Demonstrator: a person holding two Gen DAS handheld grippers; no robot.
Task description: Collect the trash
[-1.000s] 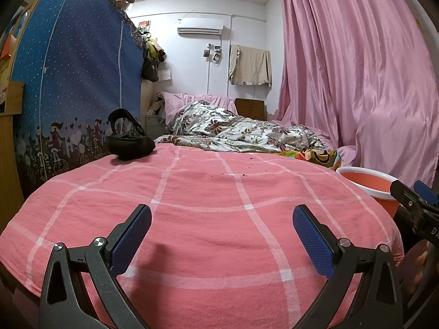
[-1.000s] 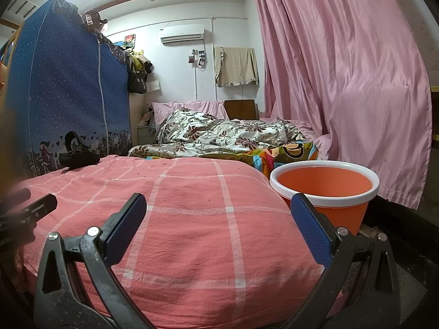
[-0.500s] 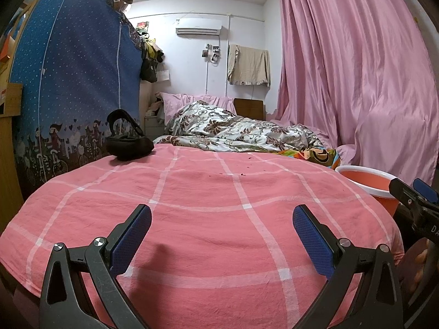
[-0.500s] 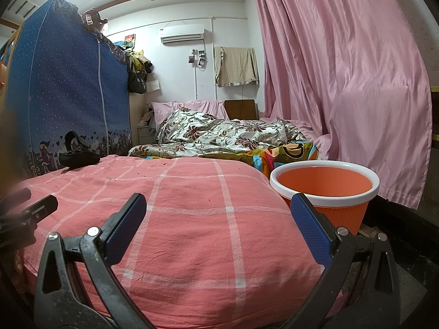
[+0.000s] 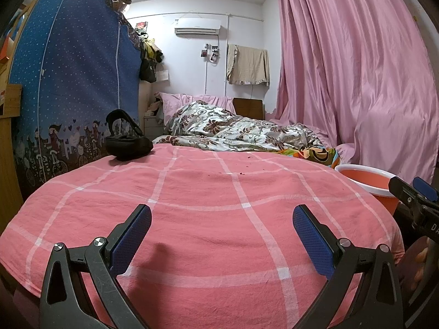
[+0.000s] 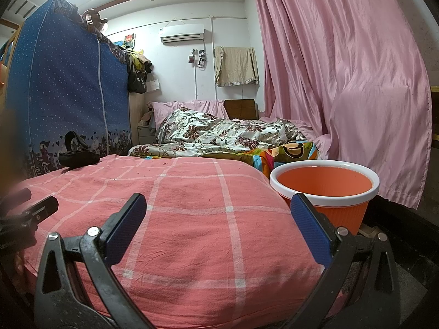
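Hovering, left gripper (image 5: 221, 235): low over the near end of the bed, blue-padded fingers (image 5: 129, 240) spread wide with nothing between them.
Right gripper (image 6: 218, 231): level with the left one and off to its right, jaws just as wide apart and empty; its tip also pokes into the left wrist view (image 5: 411, 194) at the right edge.
Pink checked quilt (image 5: 208, 219): a rounded mound straight under both grippers, crossed by pale stripes.
Trash bits (image 5: 241, 173): small dark red specks scattered on the quilt's far slope, well ahead of the left gripper and past the reach of its fingertips; too small to say what they are. A few more specks (image 6: 164, 163) show from the right wrist, ahead and left of that gripper.
Orange bin (image 6: 325, 192): white-rimmed, standing off the bed's right side, just behind the right gripper's right finger; nothing shows on the part of its inside that I can see.
Black pouch (image 5: 127, 144): with a strap loop, on the quilt's far left corner, apart from the specks.
Floral duvet (image 5: 236, 134): bunched up farther back on the bed.
Blue wardrobe cover (image 5: 76, 82): along the left.
Pink curtain (image 5: 356, 68): hanging down the right side.
Air conditioner (image 5: 197, 26): high on the back wall.
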